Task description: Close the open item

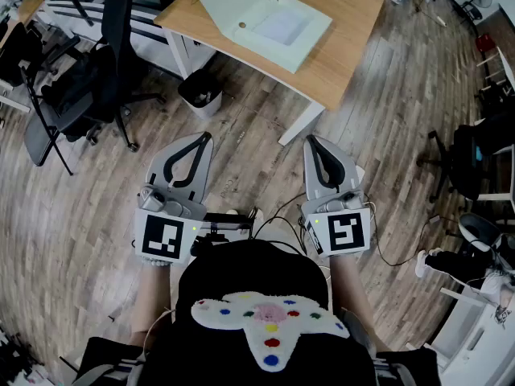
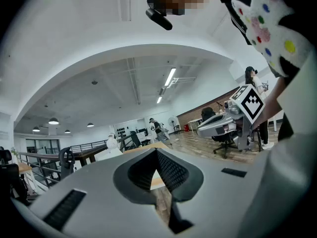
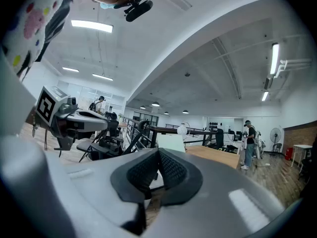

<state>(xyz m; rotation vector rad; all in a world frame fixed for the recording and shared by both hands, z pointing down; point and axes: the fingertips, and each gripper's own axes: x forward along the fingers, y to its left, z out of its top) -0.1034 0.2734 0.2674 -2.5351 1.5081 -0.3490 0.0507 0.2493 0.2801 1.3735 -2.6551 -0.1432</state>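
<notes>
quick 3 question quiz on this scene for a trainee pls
1. True or false: the box on the wooden table has its lid shut.
2. What does the left claw hold? A: the box. B: nothing. C: a cup.
3. Fill in: the jaws of the right claw are ___ (open or shut).

Key: 1 false, the lid is folded back. 2 B. 3 shut.
</notes>
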